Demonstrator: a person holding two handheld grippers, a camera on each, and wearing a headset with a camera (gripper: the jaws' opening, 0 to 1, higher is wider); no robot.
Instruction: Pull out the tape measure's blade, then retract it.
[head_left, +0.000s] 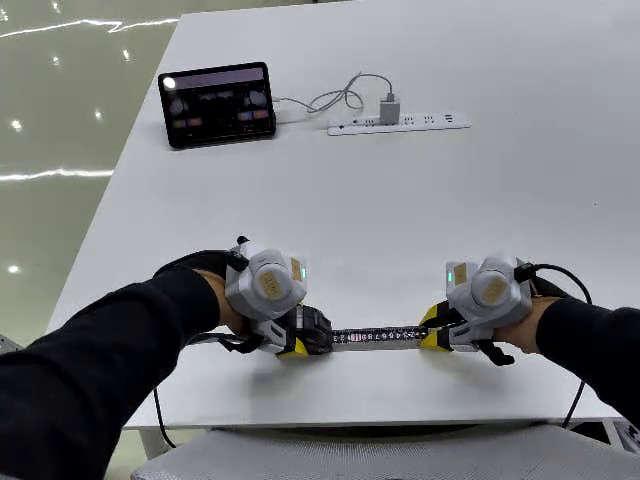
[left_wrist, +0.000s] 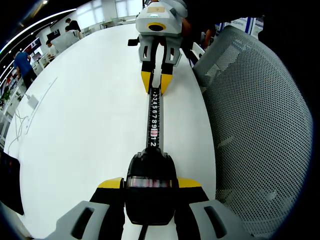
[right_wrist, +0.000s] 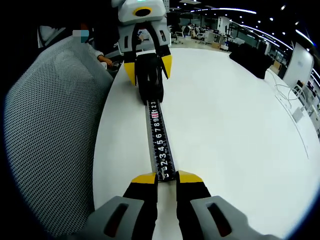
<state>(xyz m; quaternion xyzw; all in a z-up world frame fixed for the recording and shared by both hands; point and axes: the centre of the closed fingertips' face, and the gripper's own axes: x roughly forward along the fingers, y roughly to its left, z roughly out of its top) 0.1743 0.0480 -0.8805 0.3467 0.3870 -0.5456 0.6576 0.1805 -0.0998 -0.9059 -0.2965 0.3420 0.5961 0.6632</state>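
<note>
A black tape measure case (head_left: 311, 331) (left_wrist: 150, 185) (right_wrist: 149, 74) lies near the white table's front edge, and my left gripper (head_left: 296, 342) (left_wrist: 150, 186) (right_wrist: 148, 65) is shut on it. Its blade (head_left: 378, 336) (left_wrist: 153, 116) (right_wrist: 160, 141), dark with white numbers, runs out along the table toward the right. My right gripper (head_left: 432, 329) (right_wrist: 165, 179) (left_wrist: 156, 83) is shut on the blade's tip. About twelve numbered marks of blade show between the two grippers.
The white table (head_left: 420, 200) holds a tablet (head_left: 216, 103) at the back left and a power strip (head_left: 400, 123) with a charger and coiled cable (head_left: 340, 98). A grey mesh chair (left_wrist: 260, 135) (right_wrist: 50, 130) stands at the near edge. People sit at desks (left_wrist: 45, 45) in the background.
</note>
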